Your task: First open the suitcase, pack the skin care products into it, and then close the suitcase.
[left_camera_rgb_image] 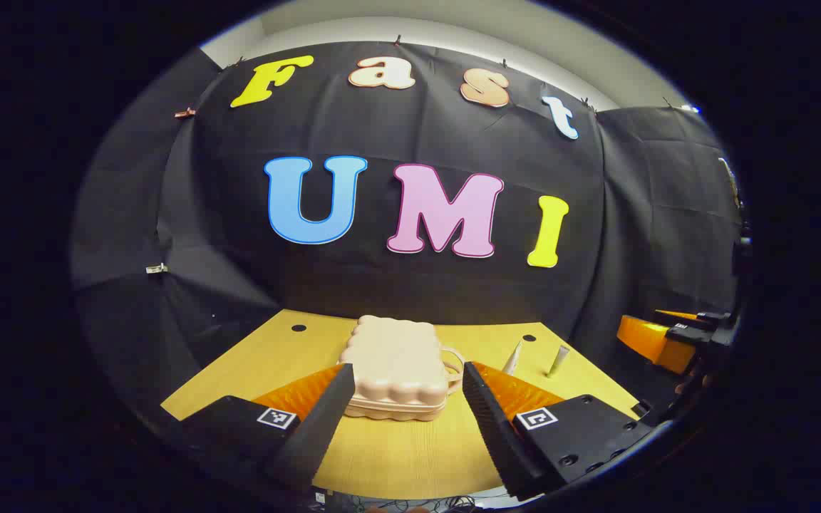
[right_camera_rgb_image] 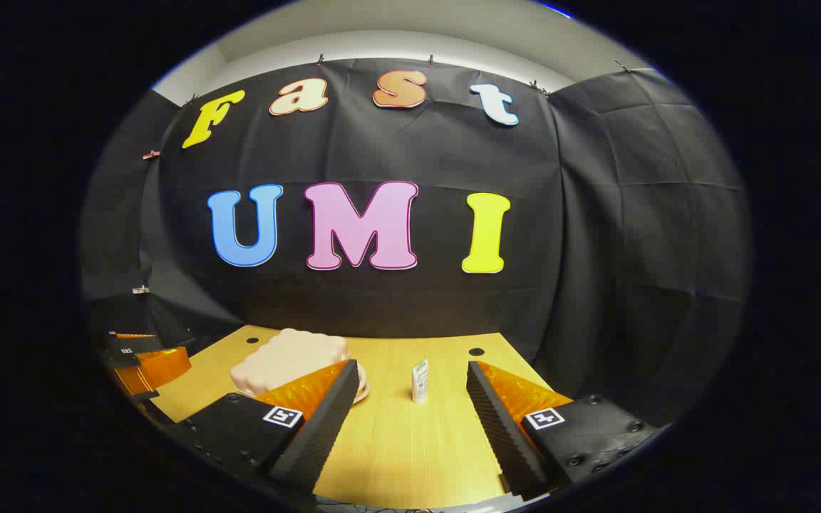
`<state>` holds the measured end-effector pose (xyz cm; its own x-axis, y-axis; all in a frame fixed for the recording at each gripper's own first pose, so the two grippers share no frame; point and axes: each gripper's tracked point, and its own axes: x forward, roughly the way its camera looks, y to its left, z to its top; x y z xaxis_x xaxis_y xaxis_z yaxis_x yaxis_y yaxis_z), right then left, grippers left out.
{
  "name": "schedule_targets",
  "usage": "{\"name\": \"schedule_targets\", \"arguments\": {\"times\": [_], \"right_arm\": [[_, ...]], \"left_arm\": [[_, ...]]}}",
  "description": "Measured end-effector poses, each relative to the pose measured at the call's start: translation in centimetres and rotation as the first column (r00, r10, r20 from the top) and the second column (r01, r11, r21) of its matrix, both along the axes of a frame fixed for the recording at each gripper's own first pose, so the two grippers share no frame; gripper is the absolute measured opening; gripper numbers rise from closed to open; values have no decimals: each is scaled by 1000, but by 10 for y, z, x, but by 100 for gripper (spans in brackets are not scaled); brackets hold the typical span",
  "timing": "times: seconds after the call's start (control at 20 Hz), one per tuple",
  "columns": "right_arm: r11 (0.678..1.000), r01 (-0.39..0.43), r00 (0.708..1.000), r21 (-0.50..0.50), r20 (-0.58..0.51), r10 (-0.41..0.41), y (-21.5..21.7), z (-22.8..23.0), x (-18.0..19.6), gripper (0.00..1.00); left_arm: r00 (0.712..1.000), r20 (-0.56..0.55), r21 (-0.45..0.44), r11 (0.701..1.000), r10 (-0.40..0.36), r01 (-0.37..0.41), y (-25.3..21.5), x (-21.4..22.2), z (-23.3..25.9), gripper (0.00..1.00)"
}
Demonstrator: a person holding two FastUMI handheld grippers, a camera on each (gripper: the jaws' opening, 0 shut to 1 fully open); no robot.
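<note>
1. Desk (left_camera_rgb_image: pixel 396 456): light wood top with black cloth walls behind it; dark round holes near the back edge in both views.
2. Suitcase (left_camera_rgb_image: pixel 398 370): small, pale pink, scalloped edge, lies flat on the desk with the lid closed. In the left gripper view it sits centred and between the two fingers' lines of sight, handle (left_camera_rgb_image: pixel 453 365) on its right side. In the right gripper view the suitcase (right_camera_rgb_image: pixel 288 362) sits left of centre, partly behind that gripper's left finger.
3. Left gripper (left_camera_rgb_image: pixel 403 385): jaws wide open, holding nothing, above the near part of the desk, clear of the suitcase. It also shows at the left edge of the right gripper view (right_camera_rgb_image: pixel 141 360).
4. Right gripper (right_camera_rgb_image: pixel 410 388): jaws wide open, holding nothing, aimed at the desk right of the suitcase. It also shows at the right edge of the left gripper view (left_camera_rgb_image: pixel 667 338).
5. Skin care products: two slim tubes standing upright on the desk right of the suitcase, one (left_camera_rgb_image: pixel 512 358) nearer it, one (left_camera_rgb_image: pixel 557 361) farther right, apart from each other. The right gripper view gives one upright tube (right_camera_rgb_image: pixel 419 381) between its fingers, near but not touched.
</note>
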<state>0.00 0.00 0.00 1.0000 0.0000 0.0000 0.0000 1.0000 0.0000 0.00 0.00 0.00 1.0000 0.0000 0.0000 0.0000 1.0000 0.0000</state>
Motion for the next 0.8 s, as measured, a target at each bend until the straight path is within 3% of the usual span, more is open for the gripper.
{"name": "schedule_targets", "arguments": {"times": [0.35,0.8], "right_arm": [[999,-28,999,32,-24,29,-18,-4,34,96],[999,-28,999,34,-23,29,-44,-5,67,97]], "left_arm": [[1000,-16,0,1000,-9,9,-30,39,5,96],[995,-56,13,997,-81,82,-72,89,3,96]]}}
